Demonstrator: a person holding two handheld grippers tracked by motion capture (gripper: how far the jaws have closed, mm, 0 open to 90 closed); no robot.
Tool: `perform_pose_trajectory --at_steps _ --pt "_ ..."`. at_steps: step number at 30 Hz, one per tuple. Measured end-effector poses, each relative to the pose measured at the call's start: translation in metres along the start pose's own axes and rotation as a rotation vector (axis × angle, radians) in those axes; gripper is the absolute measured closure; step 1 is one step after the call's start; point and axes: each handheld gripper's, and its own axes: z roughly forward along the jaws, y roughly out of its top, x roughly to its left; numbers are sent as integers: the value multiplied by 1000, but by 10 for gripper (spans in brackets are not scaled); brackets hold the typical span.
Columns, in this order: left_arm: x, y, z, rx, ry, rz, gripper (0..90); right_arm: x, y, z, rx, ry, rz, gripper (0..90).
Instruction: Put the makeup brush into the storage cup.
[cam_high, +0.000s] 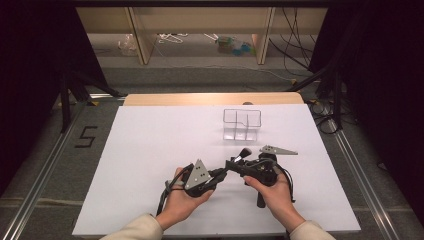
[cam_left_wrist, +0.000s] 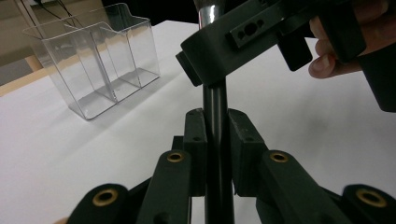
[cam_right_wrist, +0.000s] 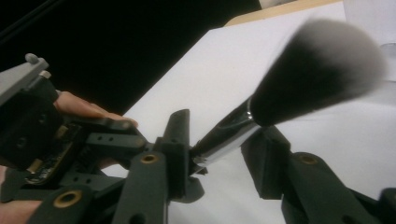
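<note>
The counter (cam_high: 150, 150) is covered by a plain white sheet, with a strip of bare wood (cam_high: 210, 98) showing along its far edge. A clear plastic organizer (cam_high: 242, 124) with open-topped compartments stands directly on the white surface, in the far half and a little right of the middle. Its divider walls stand upright.

Both forearms enter from below, hands close together. The left claw (cam_high: 220, 175) is clamped tight, jaws pointing right toward the other hand. The right claw (cam_high: 235, 162) points left; its jaws look partly closed, apparently not yet pressing.
</note>
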Motion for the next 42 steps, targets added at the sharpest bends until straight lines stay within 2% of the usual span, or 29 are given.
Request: perform_pose_trajectory --at_steps 2,3,4,5,7,9,11,13,14,15,16,17,18,19,22,26,29,30,32,33,34,36,37,38,39,41,42 --pt "0 -1 1 6 0 9 784 4 1 -1 0 20 3 720" --pt "0 -1 2 20 -1 14 780 5 1 0 -6 26 -19 754" --pt "1 -1 3 22 -5 29 777 9 2 -1 1 44 -17 776" --pt "0 -1 3 35 -6 28 760 11 2 1 0 34 -61 778" --pt "1 -1 3 43 -25 30 635 16 4 0 16 28 -107 778" --pt "1 -1 2 51 -29 28 537 18 6 -1 28 -11 -161 778" --pt "1 0 0 41 -40 14 448 18 7 -3 37 -20 -156 778" --pt "3 0 -3 37 -56 20 364 18 8 -5 46 -46 -187 778" --pt "3 0 -6 37 -57 7 319 18 9 -5 50 -54 -195 778" --pt "3 0 -8 35 -64 -8 287 17 9 -6 53 -68 -224 778" --pt "4 1 -11 28 -70 2 263 18 10 -6 57 -74 -237 778" --pt "4 1 -15 28 -74 -13 244 19 10 -7 62 -73 -237 778" --pt "5 2 -17 24 -80 -2 230 19 10 -7 55 -85 -257 778" --pt "4 2 -20 16 -81 -28 213 20 11 -8 71 -92 -262 778" --pt "5 5 -26 -2 -88 -9 191 21 11 -9 73 -111 -300 778" --pt "4 6 -34 -30 -99 -23 172 22 12 -10 92 -131 -320 778" --pt "5 7 -41 -47 -93 -13 170 21 13 -12 98 -153 -332 778" --pt "4 7 -43 -53 -88 -30 170 20 13 -12 94 -148 -336 778" --pt "6 7 -46 -57 -88 -15 169 21 14 -14 109 -160 -334 778" --pt "6 6 -51 -67 -76 -22 169 20 15 -16 109 -173 -349 778" --pt "7 6 -53 -68 -78 -12 169 20 15 -15 98 -167 -345 778" --pt "7 5 -56 -70 -70 -20 170 20 15 -15 102 -173 -350 778" --pt "8 5 -60 -78 -63 -18 170 20 16 -17 123 -186 -356 778" --pt "9 5 -62 -87 -63 -16 170 20 16 -17 123 -188 -358 777" --pt "9 4 -65 -95 -56 -31 170 20 16 -17 116 -184 -358 777" --pt "10 4 -67 -101 -58 -24 170 20 16 -18 117 -193 -366 777" --pt "12 4 -72 -116 -46 -35 169 20 16 -17 109 -182 -363 777"
